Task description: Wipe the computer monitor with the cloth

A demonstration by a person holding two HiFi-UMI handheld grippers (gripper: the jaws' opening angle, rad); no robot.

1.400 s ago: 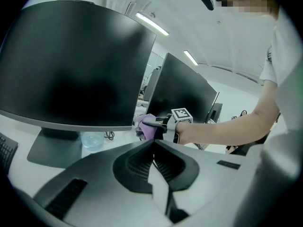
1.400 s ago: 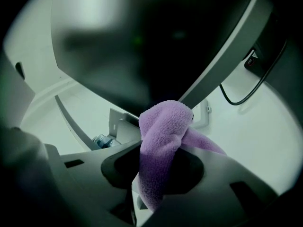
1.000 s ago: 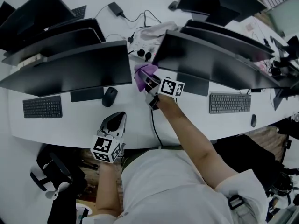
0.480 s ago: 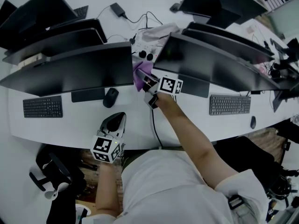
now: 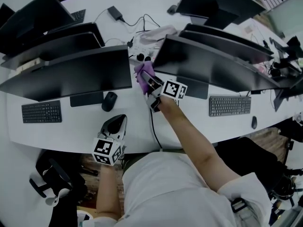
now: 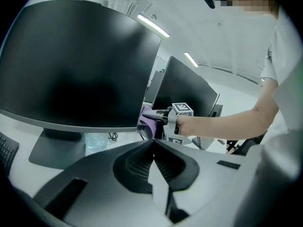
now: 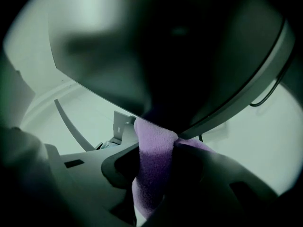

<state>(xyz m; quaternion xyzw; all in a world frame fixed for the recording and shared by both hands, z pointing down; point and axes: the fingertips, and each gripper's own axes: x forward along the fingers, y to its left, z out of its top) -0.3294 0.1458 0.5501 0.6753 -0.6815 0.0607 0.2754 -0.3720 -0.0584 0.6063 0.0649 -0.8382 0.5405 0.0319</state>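
A purple cloth is pinched in my right gripper, which is shut on it. The cloth presses against the lower right corner of the big dark monitor on the left, in the gap beside the other monitor. In the right gripper view the cloth hangs between the jaws under the dark screen. The left gripper view shows the cloth at that monitor's corner. My left gripper hangs over the table's front edge, shut and holding nothing.
A keyboard and a mouse lie under the left monitor. Another keyboard and mouse are on the right. A power strip with cables sits behind the gap. More monitors stand at the back.
My right gripper has shifted the cloth slightly up and to the left along the monitor's corner. The left gripper has stayed in place.
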